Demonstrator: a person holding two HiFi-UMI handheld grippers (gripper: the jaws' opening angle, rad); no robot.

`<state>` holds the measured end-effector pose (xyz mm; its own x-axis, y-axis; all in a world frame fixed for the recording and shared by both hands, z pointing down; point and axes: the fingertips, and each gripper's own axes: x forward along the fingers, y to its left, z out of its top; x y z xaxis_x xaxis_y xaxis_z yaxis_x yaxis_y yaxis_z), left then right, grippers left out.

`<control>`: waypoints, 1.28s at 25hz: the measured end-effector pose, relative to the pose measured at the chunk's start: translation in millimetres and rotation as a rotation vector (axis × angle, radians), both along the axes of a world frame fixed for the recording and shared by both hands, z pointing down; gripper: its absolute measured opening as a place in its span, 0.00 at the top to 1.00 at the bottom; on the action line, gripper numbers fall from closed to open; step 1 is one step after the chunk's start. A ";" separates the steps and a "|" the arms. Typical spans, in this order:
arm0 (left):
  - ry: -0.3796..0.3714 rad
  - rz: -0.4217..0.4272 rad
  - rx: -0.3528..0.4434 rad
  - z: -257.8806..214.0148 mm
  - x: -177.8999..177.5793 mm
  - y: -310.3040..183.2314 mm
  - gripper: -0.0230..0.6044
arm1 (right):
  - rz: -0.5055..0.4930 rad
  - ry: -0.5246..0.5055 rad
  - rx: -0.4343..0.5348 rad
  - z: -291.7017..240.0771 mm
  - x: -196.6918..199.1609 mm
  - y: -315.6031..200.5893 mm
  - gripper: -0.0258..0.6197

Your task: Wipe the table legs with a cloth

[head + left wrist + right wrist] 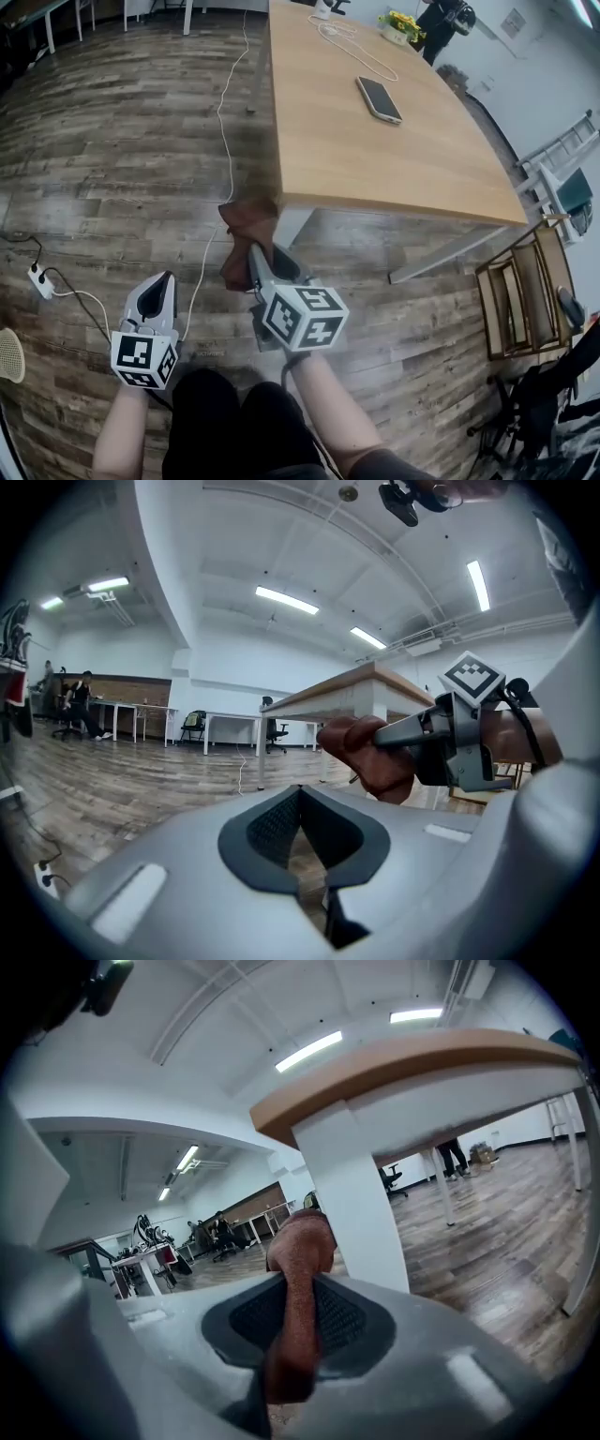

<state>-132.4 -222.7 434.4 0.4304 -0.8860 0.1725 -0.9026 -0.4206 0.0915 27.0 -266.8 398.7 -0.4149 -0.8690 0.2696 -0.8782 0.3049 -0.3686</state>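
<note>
A wooden table (375, 150) stands on white legs. Its near-left corner leg (292, 225) rises just ahead of my right gripper (257, 255), which is shut on a brown cloth (246, 225). The cloth bunches up at the table corner, against or very near the leg. In the right gripper view the cloth (298, 1241) stands up between the jaws, with the leg (352, 1204) right behind it. My left gripper (161, 289) hangs lower left over the floor, shut and empty. The left gripper view shows its jaws closed, and beyond them the cloth (361, 752) held in the right gripper (412, 731).
A phone (379, 98), a white cable and yellow flowers (401, 23) lie on the tabletop. A white cord (225, 141) runs along the wood floor left of the table, and a power strip (39, 279) lies at far left. A wooden chair (520, 291) stands at right.
</note>
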 end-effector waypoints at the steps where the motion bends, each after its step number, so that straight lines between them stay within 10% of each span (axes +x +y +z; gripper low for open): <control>1: -0.001 -0.009 0.006 13.1 -2.3 -4.2 0.93 | -0.002 0.000 0.008 11.4 1.6 -1.2 0.86; 32: -0.011 -0.083 -0.033 171.0 -22.4 -55.3 0.93 | 0.049 -0.009 -0.310 295.2 24.5 -21.0 0.86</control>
<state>-154.9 -277.9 605.4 0.3533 -0.9124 0.2066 -0.9354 -0.3408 0.0940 51.5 -287.8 693.9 -0.3781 -0.7650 0.5214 -0.8854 0.1343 -0.4449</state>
